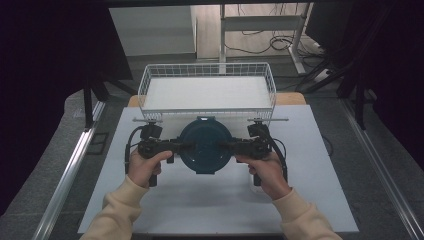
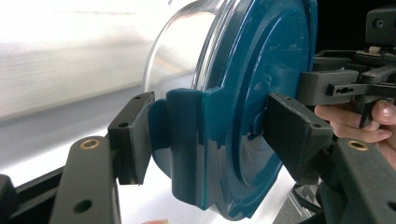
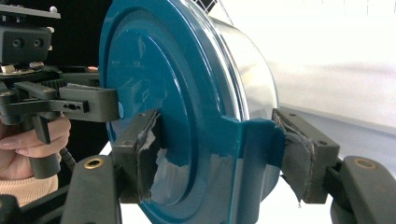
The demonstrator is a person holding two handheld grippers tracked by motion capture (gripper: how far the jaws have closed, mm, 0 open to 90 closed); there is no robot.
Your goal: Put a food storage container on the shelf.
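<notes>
A round clear container [image 1: 205,144] with a dark teal lid hangs between my two grippers, just in front of the wire basket. My left gripper [image 1: 186,146] is shut on the lid's left latch tab, and my right gripper [image 1: 224,146] is shut on the right tab. In the left gripper view, the left gripper [image 2: 210,135] has one pad on the lid's top and one against the tab [image 2: 187,140], with the clear bowl [image 2: 182,42] behind. In the right gripper view, the right gripper [image 3: 224,149] clamps the opposite tab [image 3: 252,140] the same way.
A white wire basket [image 1: 145,82] stands at the far edge of the white table [image 1: 200,210]. Dark curtains hang to both sides. Metal rails run along the floor on the left and right of the table.
</notes>
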